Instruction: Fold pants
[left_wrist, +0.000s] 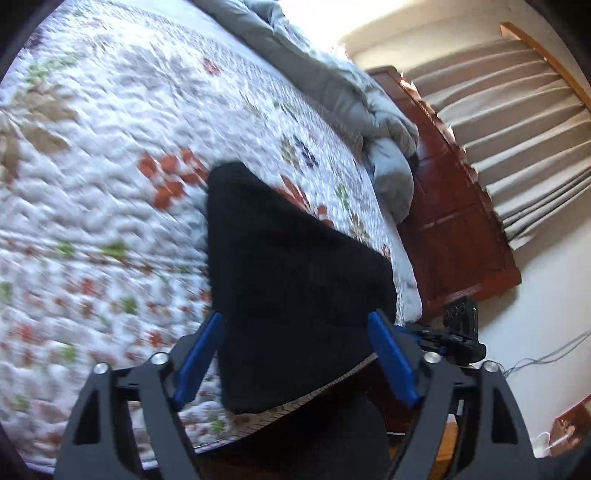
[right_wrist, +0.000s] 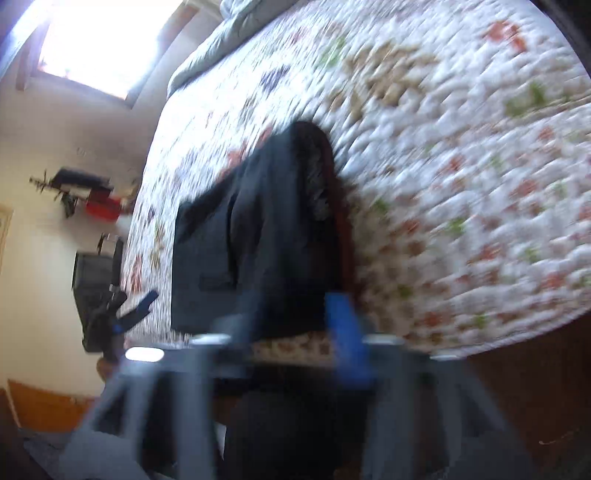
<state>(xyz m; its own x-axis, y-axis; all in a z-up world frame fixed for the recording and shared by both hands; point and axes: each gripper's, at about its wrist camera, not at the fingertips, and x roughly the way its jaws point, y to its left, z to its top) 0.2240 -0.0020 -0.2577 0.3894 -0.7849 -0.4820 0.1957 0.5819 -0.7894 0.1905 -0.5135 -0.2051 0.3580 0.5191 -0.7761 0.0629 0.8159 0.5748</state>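
Jaws on the left gripper (left_wrist: 295, 354) stand wide with nothing pinched; the right gripper (right_wrist: 288, 332) is motion-blurred, but its jaws look apart and empty too. The folded black pants (left_wrist: 288, 280) lie on the floral quilt (left_wrist: 110, 147) at the bed's near edge, long axis running from that edge toward the headboard (left_wrist: 454, 221), narrow end pointing away. Risk: the bottom end overhangs the edge slightly, so a careless nudge or snagged pad could drag the stack off or undo the fold.

Bare quilt (left_wrist: 110, 177) lies open beside the folded pants (left_wrist: 288, 288); a bunched duvet (left_wrist: 376, 122) blocks the far end.
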